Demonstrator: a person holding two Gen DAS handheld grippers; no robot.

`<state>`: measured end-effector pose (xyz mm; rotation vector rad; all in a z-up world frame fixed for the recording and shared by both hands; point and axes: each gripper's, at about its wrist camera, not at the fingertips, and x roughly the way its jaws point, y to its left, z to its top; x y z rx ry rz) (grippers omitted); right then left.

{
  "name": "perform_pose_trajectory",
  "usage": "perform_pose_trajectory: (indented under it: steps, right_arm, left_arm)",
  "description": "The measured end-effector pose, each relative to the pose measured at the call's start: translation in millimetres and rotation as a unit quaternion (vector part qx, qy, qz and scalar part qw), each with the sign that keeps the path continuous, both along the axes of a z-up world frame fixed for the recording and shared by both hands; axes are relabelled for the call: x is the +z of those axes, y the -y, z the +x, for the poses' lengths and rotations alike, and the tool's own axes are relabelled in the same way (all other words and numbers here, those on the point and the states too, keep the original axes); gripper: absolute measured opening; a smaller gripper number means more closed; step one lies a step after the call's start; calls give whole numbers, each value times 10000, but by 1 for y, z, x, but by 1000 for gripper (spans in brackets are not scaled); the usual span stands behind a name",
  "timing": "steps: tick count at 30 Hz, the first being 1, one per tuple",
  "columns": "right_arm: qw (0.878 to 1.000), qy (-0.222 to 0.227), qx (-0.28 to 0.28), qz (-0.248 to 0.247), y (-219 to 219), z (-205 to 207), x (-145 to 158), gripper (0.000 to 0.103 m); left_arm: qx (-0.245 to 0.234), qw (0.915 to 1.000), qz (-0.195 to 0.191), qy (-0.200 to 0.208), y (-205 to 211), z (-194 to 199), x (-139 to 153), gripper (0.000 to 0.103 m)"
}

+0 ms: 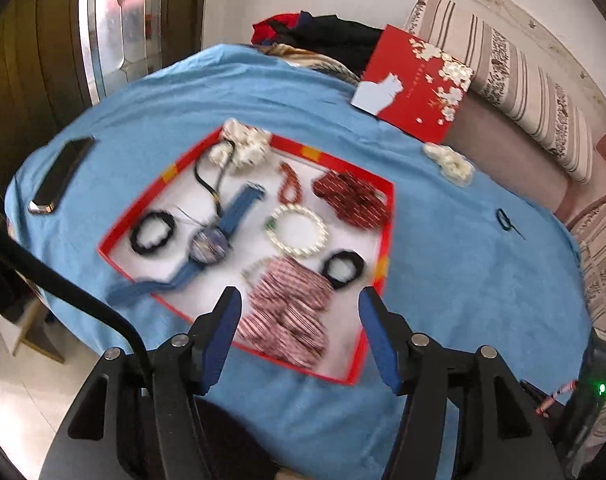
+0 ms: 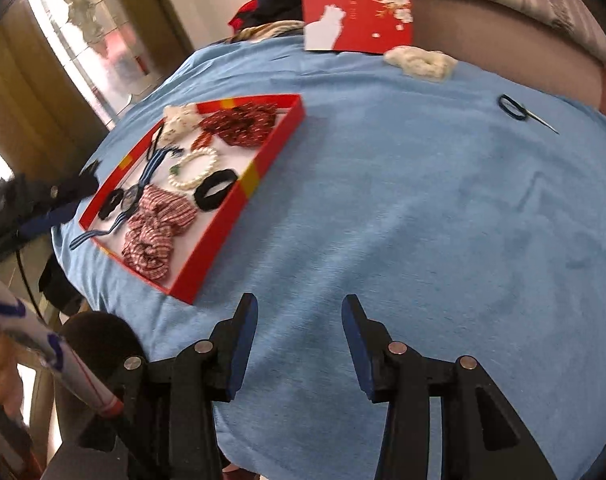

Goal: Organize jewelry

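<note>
Overhead, left gripper (image 1: 299, 300) hovering above the near end of a red tray (image 1: 115, 236), jaws spread with nothing between the pads. Directly beneath, inside the tray: a pink striped scrunchie (image 1: 291, 312), with a black hair tie (image 1: 343, 269) just beside it near the right wall. Further in, a white bead bracelet (image 1: 297, 230), a small red-orange bead bracelet (image 1: 289, 188), a dark red patterned scrunchie (image 1: 353, 200), a blue-strapped watch (image 1: 211, 244) with one strap end draped over the tray's left rim, a second black hair tie (image 1: 153, 234), and a cream scrunchie (image 1: 247, 146) sitting on the far corner. All resting on a blue cloth (image 1: 463, 280) covering the table.

Outside the tray: another cream scrunchie (image 2: 421, 62) near the far edge, just beside a red lid with white blossoms (image 2: 359, 8); a thin blue hair tie (image 2: 513, 108) well apart, alone on the cloth to the right; a dark phone (image 1: 61, 176) off to the tray's left.

Right gripper (image 2: 299, 320) over bare cloth, to the right of the tray's near corner, jaws likewise parted and empty.
</note>
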<state>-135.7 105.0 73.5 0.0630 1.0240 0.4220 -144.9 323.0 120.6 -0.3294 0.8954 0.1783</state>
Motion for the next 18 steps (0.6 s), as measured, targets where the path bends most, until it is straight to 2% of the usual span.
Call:
perform_pose_trajectory:
  steps: [4, 11, 18]
  right_arm:
    - [9996, -5, -253, 95, 17, -1, 0, 50]
    - [9972, -131, -657, 318, 41, 1, -4, 50]
    - [9968, -119, -734, 289, 43, 1, -3, 51]
  left_arm:
    - [-3, 10000, 62, -52, 22, -12, -8, 60]
    - [-180, 9972, 712, -143, 52, -26, -16, 60]
    - [-143, 9967, 756, -272, 52, -27, -18, 60]
